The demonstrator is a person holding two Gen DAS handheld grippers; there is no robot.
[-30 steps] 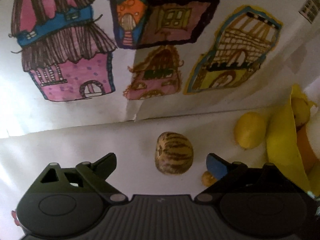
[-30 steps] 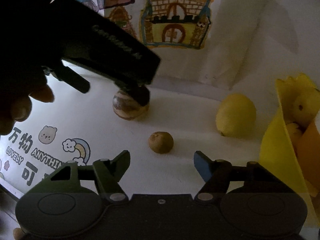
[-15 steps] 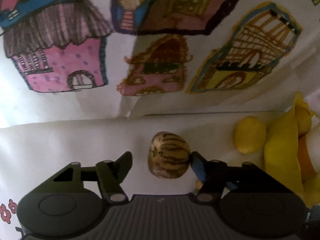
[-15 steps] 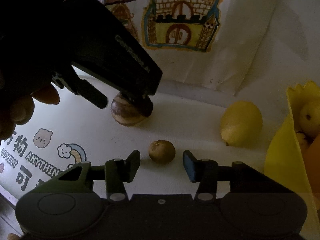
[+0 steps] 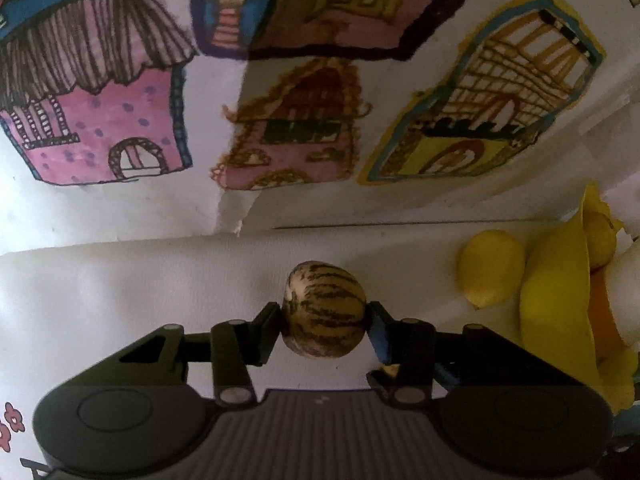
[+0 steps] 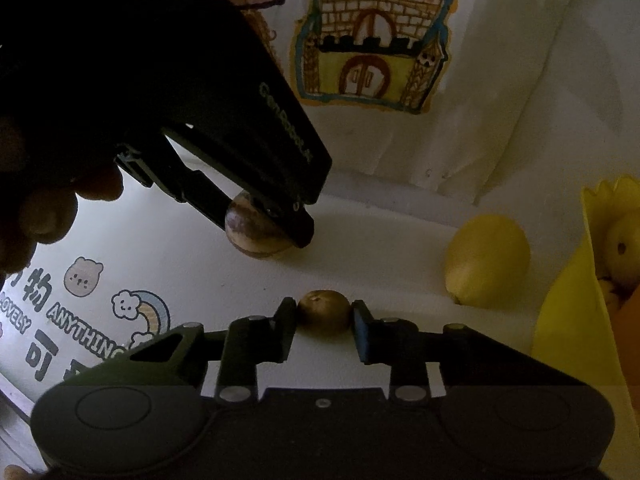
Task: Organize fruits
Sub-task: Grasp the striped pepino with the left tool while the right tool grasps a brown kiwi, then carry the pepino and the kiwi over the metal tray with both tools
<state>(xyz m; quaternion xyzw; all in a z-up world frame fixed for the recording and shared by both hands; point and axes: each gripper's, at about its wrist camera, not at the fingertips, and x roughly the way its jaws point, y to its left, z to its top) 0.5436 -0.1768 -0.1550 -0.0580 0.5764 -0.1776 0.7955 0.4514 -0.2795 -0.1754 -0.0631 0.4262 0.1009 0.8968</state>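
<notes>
The left hand-held gripper (image 5: pixel 324 326) pinches a striped fruit (image 5: pixel 323 314) on the white worktop (image 5: pixel 140 280); the right hand-held gripper (image 6: pixel 324 326) closes around a small brown fruit (image 6: pixel 323 312). Both should lift straight and gently toward the yellow container (image 6: pixel 576 332), clearing the lemon (image 6: pixel 486 258). Children's house drawings (image 5: pixel 288 140) line the wall behind.

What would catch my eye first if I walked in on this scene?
Probably the bright crayon houses on the paper backdrop behind the white table. Then the two grippers, each closed on a fruit: the left gripper pinches a striped fruit, the right gripper a small brown fruit. A lemon lies beside a yellow container at right.
</notes>
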